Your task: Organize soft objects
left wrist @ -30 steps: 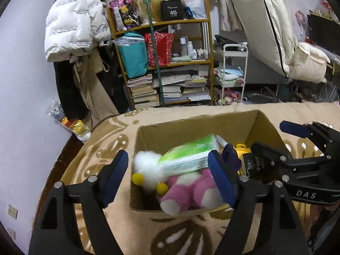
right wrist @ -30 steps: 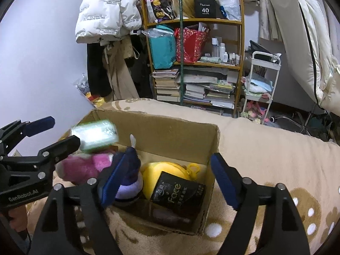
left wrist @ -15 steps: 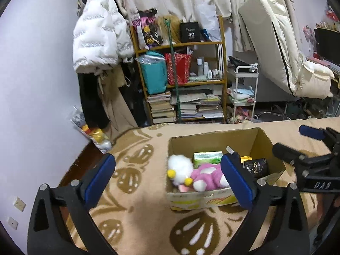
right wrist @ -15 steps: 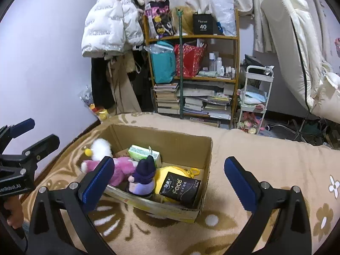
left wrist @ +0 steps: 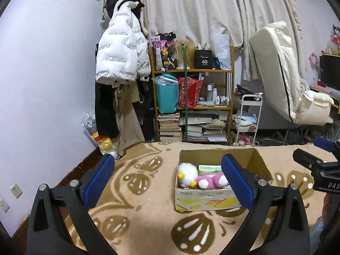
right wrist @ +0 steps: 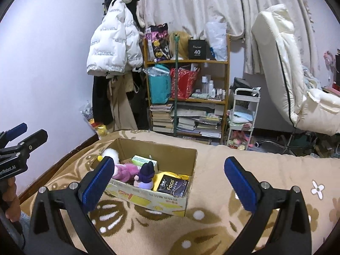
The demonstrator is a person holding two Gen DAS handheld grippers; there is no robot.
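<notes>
An open cardboard box [left wrist: 204, 203] [right wrist: 170, 150] sits on a tan patterned blanket. It holds a white fluffy toy [left wrist: 187, 171] [right wrist: 110, 154], a pink plush [left wrist: 212, 180] [right wrist: 125, 171], a green tissue pack [left wrist: 209, 167] [right wrist: 143, 160], a purple doll [right wrist: 146, 175], a yellow plush [right wrist: 167, 175] and a black "Face" pack [right wrist: 173, 186]. My left gripper [left wrist: 167, 180] is open and empty, well back from the box. My right gripper [right wrist: 170, 182] is open and empty, also back from it.
The blanket [left wrist: 138, 208] [right wrist: 265, 170] covers a bed. Behind stand a cluttered bookshelf [left wrist: 193, 106], a coat rack with a white puffer jacket [left wrist: 121, 59], a white trolley [left wrist: 248, 116] and a cream recliner [left wrist: 282, 80]. The bed's left edge drops toward the wall.
Both grippers have pulled up and back from the box. The green tissue pack, in the air above the box a second ago, now lies inside it.
</notes>
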